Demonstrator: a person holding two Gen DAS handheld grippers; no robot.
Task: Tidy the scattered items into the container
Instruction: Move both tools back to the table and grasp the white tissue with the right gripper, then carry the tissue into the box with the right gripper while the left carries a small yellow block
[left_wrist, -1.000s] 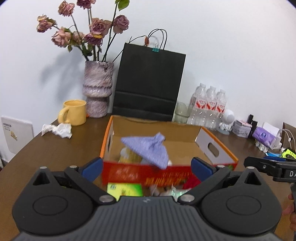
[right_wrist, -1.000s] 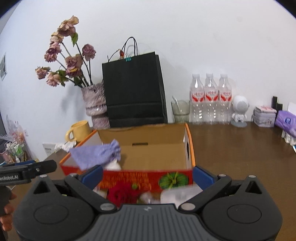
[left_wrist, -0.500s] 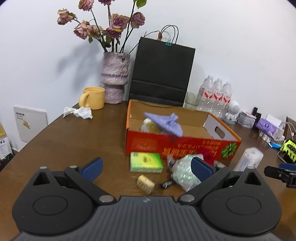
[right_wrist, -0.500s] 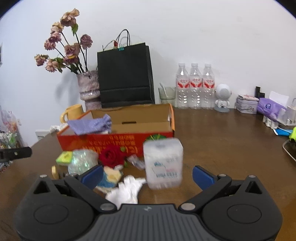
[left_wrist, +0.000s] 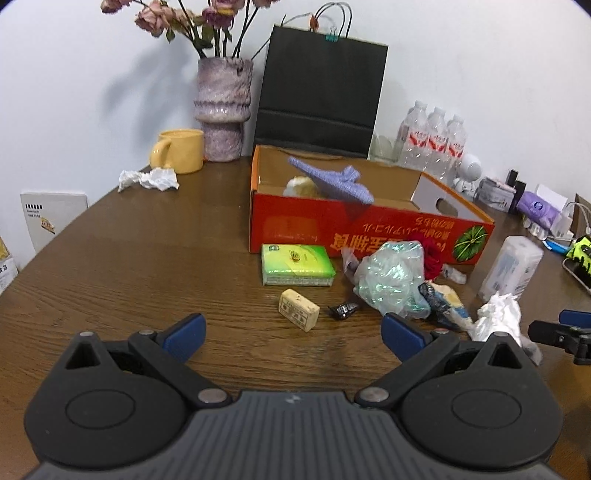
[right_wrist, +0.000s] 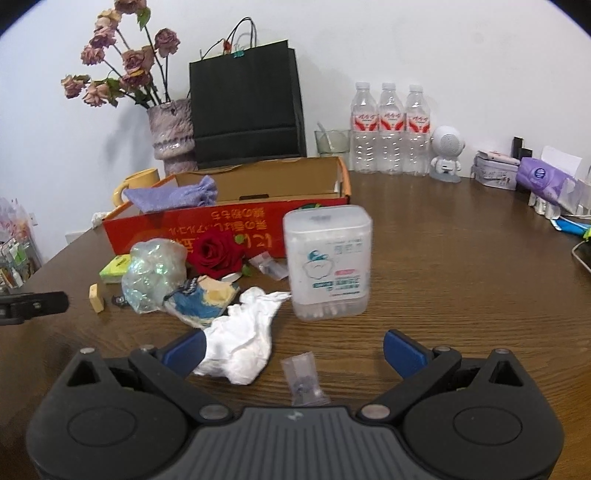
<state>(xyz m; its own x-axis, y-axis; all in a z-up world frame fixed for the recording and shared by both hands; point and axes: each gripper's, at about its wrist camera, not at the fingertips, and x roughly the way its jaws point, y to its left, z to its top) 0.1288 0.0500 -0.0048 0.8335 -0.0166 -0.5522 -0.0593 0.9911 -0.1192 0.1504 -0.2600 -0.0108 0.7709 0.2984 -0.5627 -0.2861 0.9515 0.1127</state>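
Between picks – left gripper (left_wrist: 291, 334) and right gripper (right_wrist: 293, 349) both spread wide, holding nothing. Orange box (left_wrist: 303, 225) already has the purple pouch (left_wrist: 334, 182); the rest sits on the table just in front of it. Likely next: right closes on white tissue (right_wrist: 242, 341) near its left finger, lifts over the box wall

Flowers (left_wrist: 177, 14) cut off at top; box (left_wrist: 369, 229) hides its contents
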